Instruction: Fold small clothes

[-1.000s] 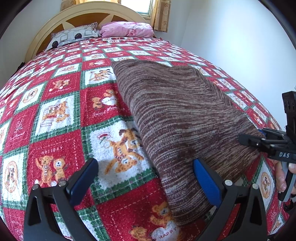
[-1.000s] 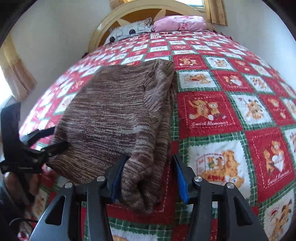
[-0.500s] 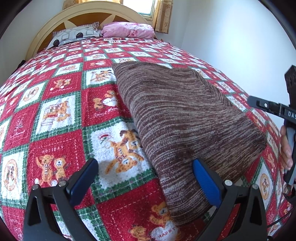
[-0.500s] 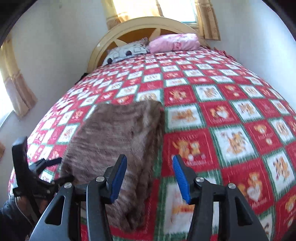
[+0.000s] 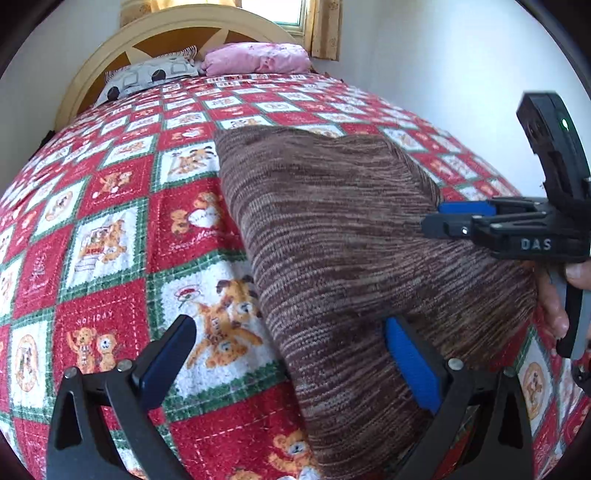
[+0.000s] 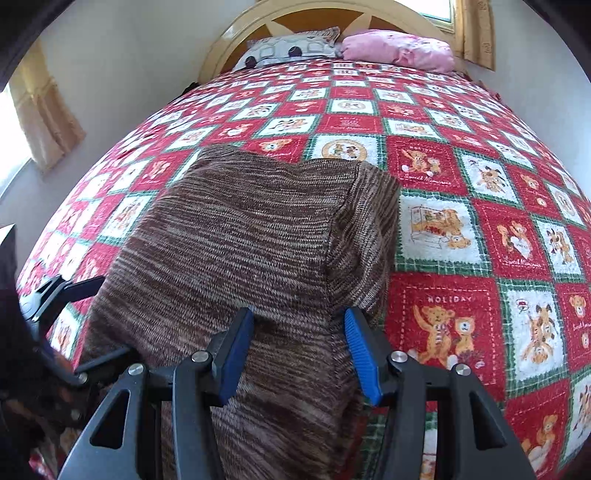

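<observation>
The brown marled knit garment [image 6: 240, 251], already doubled lengthwise, lies on the red-and-green teddy-bear patchwork bedspread [image 6: 461, 314]. The right hand-held gripper [image 6: 299, 350] hovers parted above its near end, apparently untouching. The left hand-held gripper [image 5: 288, 365] is released, straddling the garment's edge. Next: grasp the near corners and fold toward the cream arched headboard [image 5: 177, 33].

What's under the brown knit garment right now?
The brown knit garment lies on the teddy-bear quilt, which shows all round it. Whether anything else lies beneath is hidden.
</observation>
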### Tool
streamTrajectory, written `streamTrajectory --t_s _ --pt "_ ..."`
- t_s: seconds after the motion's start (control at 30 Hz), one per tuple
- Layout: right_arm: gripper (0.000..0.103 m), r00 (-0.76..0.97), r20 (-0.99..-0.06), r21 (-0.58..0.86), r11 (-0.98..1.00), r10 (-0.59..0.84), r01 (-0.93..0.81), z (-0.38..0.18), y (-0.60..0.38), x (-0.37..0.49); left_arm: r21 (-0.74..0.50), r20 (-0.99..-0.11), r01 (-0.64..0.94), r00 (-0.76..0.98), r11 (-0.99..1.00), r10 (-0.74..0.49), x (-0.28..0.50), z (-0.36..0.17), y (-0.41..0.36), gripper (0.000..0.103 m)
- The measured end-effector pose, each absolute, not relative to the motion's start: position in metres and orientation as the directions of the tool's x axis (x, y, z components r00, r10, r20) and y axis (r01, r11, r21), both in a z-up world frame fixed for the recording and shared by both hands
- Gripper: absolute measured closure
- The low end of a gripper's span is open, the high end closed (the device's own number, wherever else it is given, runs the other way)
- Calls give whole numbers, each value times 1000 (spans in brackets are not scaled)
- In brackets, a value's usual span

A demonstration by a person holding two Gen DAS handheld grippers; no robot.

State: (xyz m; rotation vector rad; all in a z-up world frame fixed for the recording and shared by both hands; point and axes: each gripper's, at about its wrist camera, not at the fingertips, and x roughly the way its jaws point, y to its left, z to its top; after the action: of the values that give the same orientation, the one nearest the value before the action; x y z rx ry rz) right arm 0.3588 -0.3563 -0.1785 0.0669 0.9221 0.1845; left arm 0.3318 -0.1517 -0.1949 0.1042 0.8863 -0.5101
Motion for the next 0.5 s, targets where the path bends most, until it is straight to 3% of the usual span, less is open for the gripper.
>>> streamTrajectory --t_s 0.13,0.23,0.33,0.5 --pt "46 665 -702 286 956 256 -67 -162 -395 360 -205 -766 437 485 876 -421 340 -198 -142 0" --pt "25 689 -669 426 903 279 47 -162 -433 384 -197 -771 435 485 879 -412 339 -199 -145 0" --pt "25 657 -686 489 867 313 97 -178 -448 413 -180 -778 441 484 879 -402 340 -200 -150 0" --pt "25 650 -703 463 880 291 108 -190 -443 436 -185 -778 445 478 876 -407 343 -201 -152 0"
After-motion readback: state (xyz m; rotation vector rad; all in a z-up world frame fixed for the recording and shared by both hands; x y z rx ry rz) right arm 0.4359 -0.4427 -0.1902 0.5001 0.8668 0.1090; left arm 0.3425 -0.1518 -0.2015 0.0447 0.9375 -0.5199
